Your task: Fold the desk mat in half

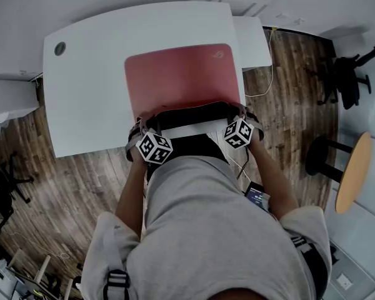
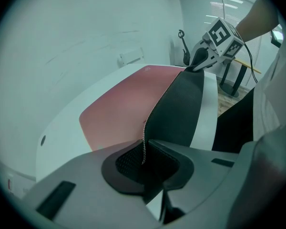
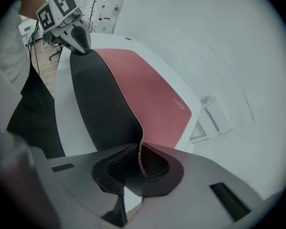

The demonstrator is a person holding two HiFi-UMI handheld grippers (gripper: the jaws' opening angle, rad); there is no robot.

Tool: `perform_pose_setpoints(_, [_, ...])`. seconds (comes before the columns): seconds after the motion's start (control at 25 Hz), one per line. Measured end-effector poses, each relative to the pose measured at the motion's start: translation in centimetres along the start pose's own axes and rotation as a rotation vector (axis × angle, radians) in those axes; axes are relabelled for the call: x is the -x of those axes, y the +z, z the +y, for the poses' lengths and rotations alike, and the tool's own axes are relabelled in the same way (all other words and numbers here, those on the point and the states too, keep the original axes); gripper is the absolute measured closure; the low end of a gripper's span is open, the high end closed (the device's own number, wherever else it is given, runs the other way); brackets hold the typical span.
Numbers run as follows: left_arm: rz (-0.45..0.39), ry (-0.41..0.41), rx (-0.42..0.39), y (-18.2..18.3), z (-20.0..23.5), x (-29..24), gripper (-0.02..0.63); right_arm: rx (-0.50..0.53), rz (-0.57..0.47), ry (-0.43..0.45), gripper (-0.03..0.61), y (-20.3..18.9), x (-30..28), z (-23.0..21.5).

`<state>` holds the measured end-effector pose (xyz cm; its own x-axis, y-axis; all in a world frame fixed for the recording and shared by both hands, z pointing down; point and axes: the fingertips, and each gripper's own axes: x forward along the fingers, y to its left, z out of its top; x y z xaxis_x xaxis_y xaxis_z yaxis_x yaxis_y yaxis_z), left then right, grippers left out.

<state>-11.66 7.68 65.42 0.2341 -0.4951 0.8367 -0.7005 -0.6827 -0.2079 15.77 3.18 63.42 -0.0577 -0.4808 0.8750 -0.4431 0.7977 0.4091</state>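
Note:
A red desk mat (image 1: pixel 181 77) with a black underside lies on the white desk (image 1: pixel 87 86). Its near edge is lifted off the desk, so the black underside (image 1: pixel 194 112) faces me. My left gripper (image 1: pixel 142 125) is shut on the mat's near left corner. My right gripper (image 1: pixel 242 116) is shut on the near right corner. In the left gripper view the stitched edge of the mat (image 2: pixel 144 144) runs between the jaws, with the right gripper (image 2: pixel 195 63) at the far end. In the right gripper view the mat's edge (image 3: pixel 141 151) is pinched, and the left gripper (image 3: pixel 78 37) holds the far corner.
A small round dark disc (image 1: pixel 60 48) sits at the desk's far left corner. A white side unit (image 1: pixel 253 39) stands to the right of the desk. A black stool (image 1: pixel 325 155) and a round wooden table (image 1: pixel 353 170) stand on the floor at right.

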Motion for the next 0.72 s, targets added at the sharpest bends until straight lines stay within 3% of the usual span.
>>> perform_pose_setpoints(0.72, [0.031,0.000,0.021,0.7,2.0,-1.1,0.578,-0.007,-0.003,0.021,0.523,1.2,-1.7,-1.4])
